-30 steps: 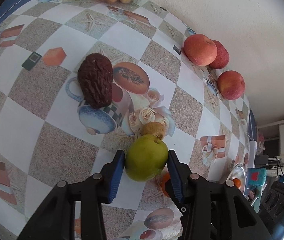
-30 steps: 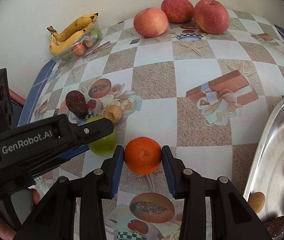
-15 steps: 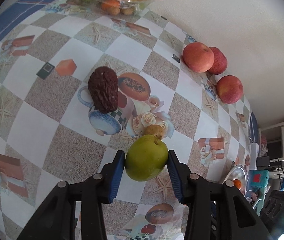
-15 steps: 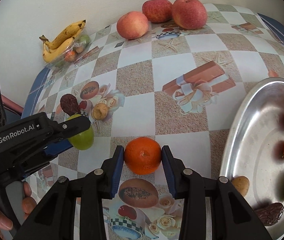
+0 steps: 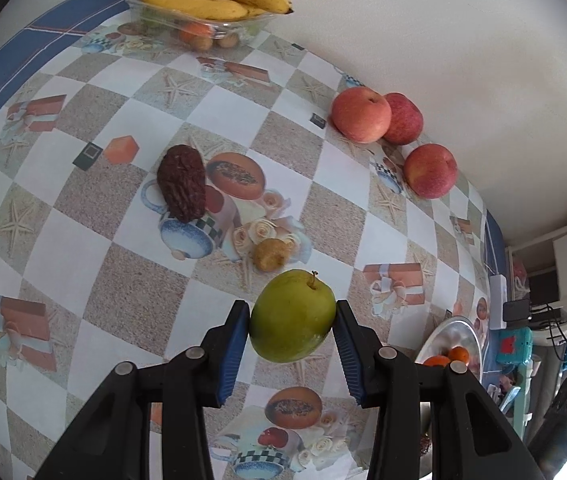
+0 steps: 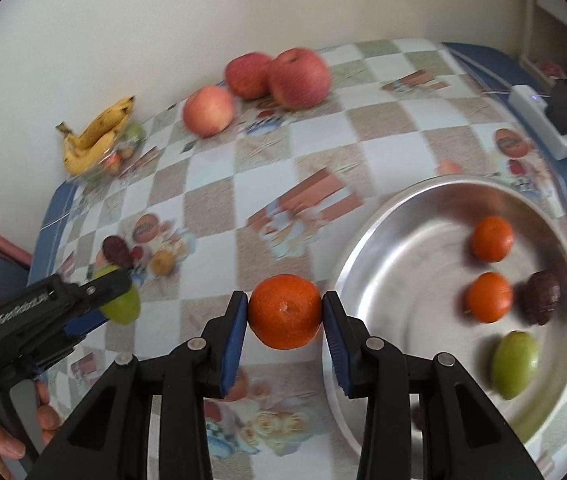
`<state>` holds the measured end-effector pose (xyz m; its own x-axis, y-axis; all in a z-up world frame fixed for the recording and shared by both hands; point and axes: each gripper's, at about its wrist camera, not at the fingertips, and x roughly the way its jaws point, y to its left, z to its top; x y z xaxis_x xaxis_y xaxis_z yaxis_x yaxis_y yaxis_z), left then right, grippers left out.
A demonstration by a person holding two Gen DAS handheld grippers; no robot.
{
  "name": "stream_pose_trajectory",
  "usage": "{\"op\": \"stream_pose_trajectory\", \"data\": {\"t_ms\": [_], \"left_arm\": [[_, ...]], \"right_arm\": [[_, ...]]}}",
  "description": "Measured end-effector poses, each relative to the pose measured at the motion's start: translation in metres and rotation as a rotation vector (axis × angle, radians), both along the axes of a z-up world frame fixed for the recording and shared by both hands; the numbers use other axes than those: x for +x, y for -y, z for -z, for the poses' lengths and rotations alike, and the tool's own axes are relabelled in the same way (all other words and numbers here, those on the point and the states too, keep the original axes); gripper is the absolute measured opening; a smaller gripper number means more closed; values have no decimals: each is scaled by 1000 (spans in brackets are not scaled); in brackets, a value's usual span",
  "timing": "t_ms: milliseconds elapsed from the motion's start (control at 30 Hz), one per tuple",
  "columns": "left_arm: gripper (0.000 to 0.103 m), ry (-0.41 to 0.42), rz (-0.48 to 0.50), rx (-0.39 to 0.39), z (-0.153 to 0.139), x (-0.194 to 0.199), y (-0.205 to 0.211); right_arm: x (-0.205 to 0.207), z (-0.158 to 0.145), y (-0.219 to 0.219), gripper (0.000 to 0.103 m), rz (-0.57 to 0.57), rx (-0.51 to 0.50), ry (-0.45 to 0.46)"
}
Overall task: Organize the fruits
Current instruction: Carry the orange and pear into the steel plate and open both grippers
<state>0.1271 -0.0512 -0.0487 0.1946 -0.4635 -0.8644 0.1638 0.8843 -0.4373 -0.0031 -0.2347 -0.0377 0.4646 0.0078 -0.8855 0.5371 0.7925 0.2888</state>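
The left gripper (image 5: 292,318) has its jaws clamped on a green apple (image 5: 292,316), low centre of its view, above the table (image 5: 83,248). The right gripper (image 6: 285,312) clamps an orange (image 6: 285,311), low centre, beside the steel tray (image 6: 363,264) at lower right.

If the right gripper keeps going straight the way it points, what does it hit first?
Probably the near-left rim of the metal tray, just beyond the orange clamped in the right gripper. Depth is unclear, so it could land on the tablecloth beside the rim instead.
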Motion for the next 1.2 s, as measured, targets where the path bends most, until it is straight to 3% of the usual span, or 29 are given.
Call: {"op": "stream_pose_trajectory", "data": {"t_ms": [200, 367, 633, 1067, 1133, 1200], "left_arm": [[46, 32, 94, 30, -6, -21, 36], [46, 45, 227, 24, -10, -51, 78], [46, 135, 392, 75, -9, -92, 130], [51, 124, 386, 43, -8, -89, 130], [52, 116, 376, 49, -6, -87, 128], [52, 109, 366, 57, -4, -85, 126]], "right_arm": [[-20, 2, 36, 40, 88, -85, -46], [-38, 11, 63, 40, 168, -57, -67], [-56, 9, 84, 40, 228, -74, -72], [-55, 9, 84, 41, 223, -73, -75], [-56, 9, 84, 47, 231, -90, -88], [-56, 6, 85, 47, 228, -102, -85]]}}
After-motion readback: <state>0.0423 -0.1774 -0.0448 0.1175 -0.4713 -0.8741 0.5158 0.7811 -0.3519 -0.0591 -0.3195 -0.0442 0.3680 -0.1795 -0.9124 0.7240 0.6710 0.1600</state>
